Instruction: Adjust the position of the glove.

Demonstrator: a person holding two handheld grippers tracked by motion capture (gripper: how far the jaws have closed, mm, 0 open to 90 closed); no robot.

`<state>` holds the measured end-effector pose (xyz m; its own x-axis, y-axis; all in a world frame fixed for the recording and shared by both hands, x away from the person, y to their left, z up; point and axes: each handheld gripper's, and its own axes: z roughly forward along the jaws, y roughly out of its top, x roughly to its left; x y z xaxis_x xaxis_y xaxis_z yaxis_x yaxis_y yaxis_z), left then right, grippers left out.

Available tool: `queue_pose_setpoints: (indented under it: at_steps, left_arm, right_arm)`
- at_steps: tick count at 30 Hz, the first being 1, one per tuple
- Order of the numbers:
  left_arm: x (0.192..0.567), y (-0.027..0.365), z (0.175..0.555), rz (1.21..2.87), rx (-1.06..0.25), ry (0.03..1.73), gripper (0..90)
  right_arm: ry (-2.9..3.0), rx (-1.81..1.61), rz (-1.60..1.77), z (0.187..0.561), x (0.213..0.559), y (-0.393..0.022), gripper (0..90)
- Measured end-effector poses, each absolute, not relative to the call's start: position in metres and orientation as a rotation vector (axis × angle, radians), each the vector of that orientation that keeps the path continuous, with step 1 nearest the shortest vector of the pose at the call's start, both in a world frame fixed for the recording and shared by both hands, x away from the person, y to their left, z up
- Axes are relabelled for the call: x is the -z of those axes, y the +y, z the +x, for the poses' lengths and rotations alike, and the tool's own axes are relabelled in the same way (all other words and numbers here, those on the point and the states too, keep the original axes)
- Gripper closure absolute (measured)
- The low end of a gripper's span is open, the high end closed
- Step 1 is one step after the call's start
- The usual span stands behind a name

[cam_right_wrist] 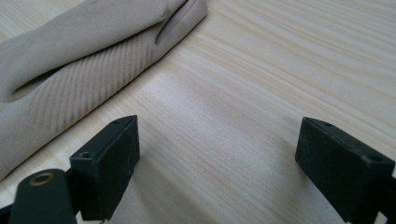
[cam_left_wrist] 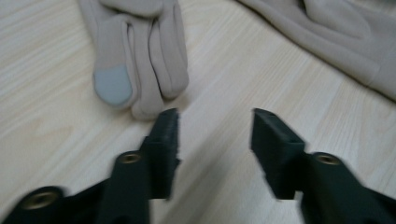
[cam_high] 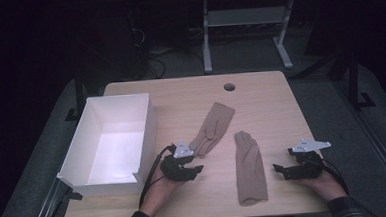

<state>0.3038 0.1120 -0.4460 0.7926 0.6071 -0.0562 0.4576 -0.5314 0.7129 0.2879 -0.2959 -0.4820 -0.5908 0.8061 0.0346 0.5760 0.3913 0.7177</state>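
Two beige gloves lie flat on the table (cam_high: 270,92), well apart from each other, and the open white box (cam_high: 107,143) stands at your left, probably where they are meant to go. The left glove (cam_high: 211,129) lies slanted with its cuff toward the far edge and its fingers toward you, which puts them just ahead of your left gripper (cam_high: 196,169). In the left gripper view its jaws stand partly apart with only bare wood between them, and the glove's fingertips (cam_left_wrist: 140,60) (one has a grey touch patch) lie just beyond the left jaw. Nothing is gripped. You seem lined up slightly beside the fingertips, so I would expect you to need a small shift before any pinch could catch fabric.

Your right gripper (cam_high: 279,170) rests near the right glove (cam_high: 249,168), jaws wide apart over the wood, the glove's ribbed cuff (cam_right_wrist: 70,100) off to one side. It looks parked, waiting its turn.
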Motion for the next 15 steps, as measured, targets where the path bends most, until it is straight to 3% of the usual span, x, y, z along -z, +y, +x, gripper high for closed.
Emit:
queue_pose_setpoints:
  at_steps: [4, 5, 8, 15]
  left_arm:
    - [0.439, 0.105, 0.317, 2.205, -0.241, 0.773, 75.1]
    - [0.438, 0.103, 0.320, 2.201, -0.230, 0.765, 83.9]
    - [0.433, 0.091, 0.336, 2.215, -0.231, 0.732, 89.6]
    - [0.432, 0.074, 0.369, 2.215, -0.231, 0.721, 89.7]
  right_arm:
    - [2.335, -1.013, 1.205, 0.288, 0.482, -0.296, 13.3]
    - [2.335, -1.013, 1.205, 0.288, 0.482, -0.296, 13.3]
    - [2.334, -1.013, 1.205, 0.288, 0.482, -0.296, 13.2]
    - [2.335, -1.013, 1.206, 0.288, 0.482, -0.296, 13.2]
